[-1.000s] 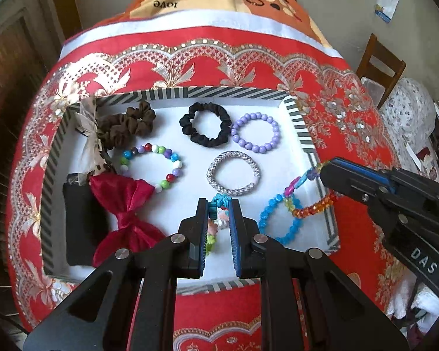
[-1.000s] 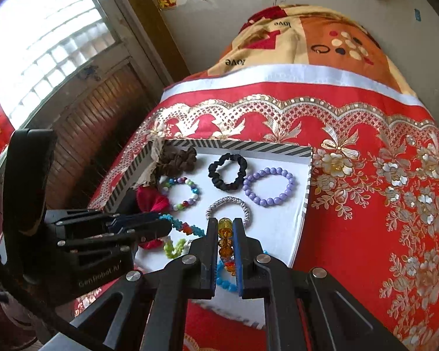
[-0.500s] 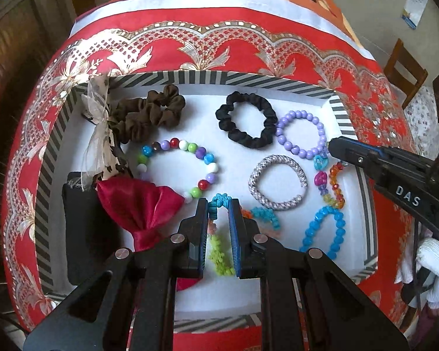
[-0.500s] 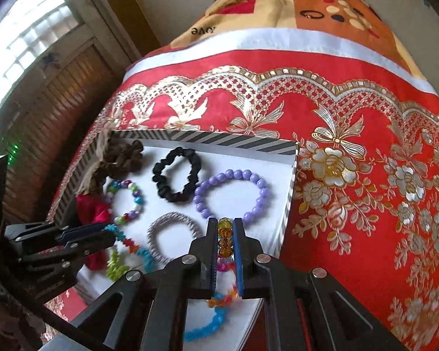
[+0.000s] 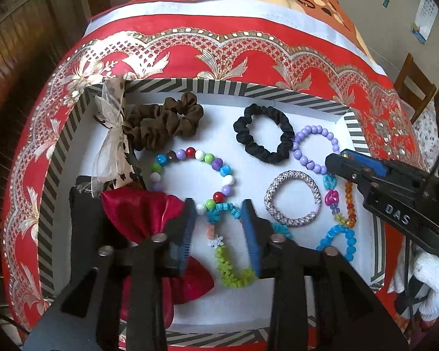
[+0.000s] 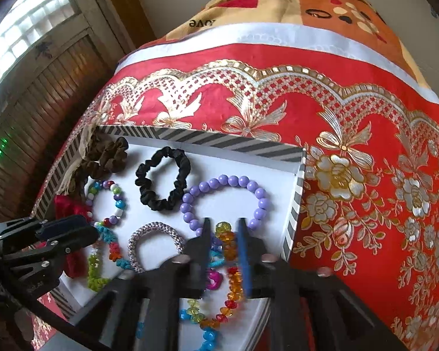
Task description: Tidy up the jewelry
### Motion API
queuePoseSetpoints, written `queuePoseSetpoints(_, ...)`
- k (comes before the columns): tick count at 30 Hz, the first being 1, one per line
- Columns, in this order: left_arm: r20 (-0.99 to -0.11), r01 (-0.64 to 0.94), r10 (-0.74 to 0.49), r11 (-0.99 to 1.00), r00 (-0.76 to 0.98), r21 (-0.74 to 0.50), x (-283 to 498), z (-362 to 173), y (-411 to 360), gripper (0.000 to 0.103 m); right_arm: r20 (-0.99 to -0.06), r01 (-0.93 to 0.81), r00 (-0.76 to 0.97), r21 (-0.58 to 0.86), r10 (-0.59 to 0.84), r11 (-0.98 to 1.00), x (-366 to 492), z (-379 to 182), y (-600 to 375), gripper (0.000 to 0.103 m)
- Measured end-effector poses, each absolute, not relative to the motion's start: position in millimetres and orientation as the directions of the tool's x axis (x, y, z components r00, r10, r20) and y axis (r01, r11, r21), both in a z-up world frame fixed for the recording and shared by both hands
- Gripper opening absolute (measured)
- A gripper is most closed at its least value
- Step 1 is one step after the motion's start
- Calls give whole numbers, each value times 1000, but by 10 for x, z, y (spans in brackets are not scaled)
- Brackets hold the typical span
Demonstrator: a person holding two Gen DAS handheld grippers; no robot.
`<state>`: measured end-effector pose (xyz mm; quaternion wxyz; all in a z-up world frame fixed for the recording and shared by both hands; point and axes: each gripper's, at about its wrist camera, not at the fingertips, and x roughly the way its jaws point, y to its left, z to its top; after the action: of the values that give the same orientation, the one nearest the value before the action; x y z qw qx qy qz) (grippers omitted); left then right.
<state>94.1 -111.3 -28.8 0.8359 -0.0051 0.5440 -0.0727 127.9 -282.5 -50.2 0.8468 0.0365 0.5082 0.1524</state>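
Observation:
A striped box (image 5: 237, 90) with a white floor holds the jewelry. My left gripper (image 5: 219, 204) is open; the teal, pink and green flower bracelet (image 5: 225, 260) lies on the floor between its jaws. My right gripper (image 6: 223, 225) is open over the box's right side; the amber and multicolour crystal bracelet (image 6: 234, 280) lies between and below its jaws, and shows in the left wrist view (image 5: 349, 204) under the right gripper (image 5: 339, 162). The left gripper also shows in the right wrist view (image 6: 70, 231).
In the box lie a brown scrunchie (image 5: 166, 122), black scrunchie (image 5: 263, 134), purple bead bracelet (image 5: 313, 149), rainbow bead bracelet (image 5: 196, 175), silver braided bracelet (image 5: 292, 199), blue bead bracelet (image 5: 336, 239), red bow (image 5: 143, 213) and a black item (image 5: 85, 222). Red patterned cloth (image 6: 365, 175) surrounds it.
Both grippers lowered into the box and opened. The flower bracelet and the crystal bracelet, held before, now lie on the box floor.

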Motion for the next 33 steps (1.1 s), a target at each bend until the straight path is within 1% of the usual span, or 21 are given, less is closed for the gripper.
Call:
queuePoseSetpoints(2, -907, 110, -132, 989, 401, -95, 933, -278, -1103, 37, -838, -220, 447, 236, 313, 946, 1248, -473, -2834, 30)
queuePoseSetpoints(5, -906, 98, -139, 989, 399, -108, 922, -261, -1081, 43, -826, -215, 461, 251, 324, 944, 1187, -411, -2850, 30)
queuePoseSetpoints(6, -906, 93, -137, 990, 400, -109, 915, -252, -1071, 44, -821, -213, 467, 257, 329, 943, 1161, -388, -2856, 30)
queuePoseSetpoints(9, -906, 78, -121, 992, 406, -98, 888, -219, -1046, 44, -805, -205, 489, 268, 336, 941, 1053, -286, -2871, 31)
queuePoseSetpoints(11, -903, 69, -107, 994, 416, -86, 858, -182, -1027, 44, -796, -193, 508, 267, 329, 944, 963, -225, -2873, 37)
queuePoseSetpoints(12, -901, 66, -102, 994, 421, -82, 838, -162, -1016, 44, -792, -186, 519, 264, 322, 947, 910, -194, -2869, 38)
queuePoseSetpoints(18, -892, 62, -83, 996, 444, -62, 718, -52, -979, 44, -785, -152, 552, 237, 281, 960, 642, -65, -2829, 39)
queuePoseSetpoints(21, -890, 54, -69, 997, 451, -50, 656, 7, -959, 44, -783, -127, 569, 219, 252, 967, 522, -6, -2796, 42)
queuePoseSetpoints(33, -851, 25, -29, 1000, 524, -19, 360, 279, -868, 44, -775, -54, 610, 165, 164, 985, 190, 140, -2560, 43)
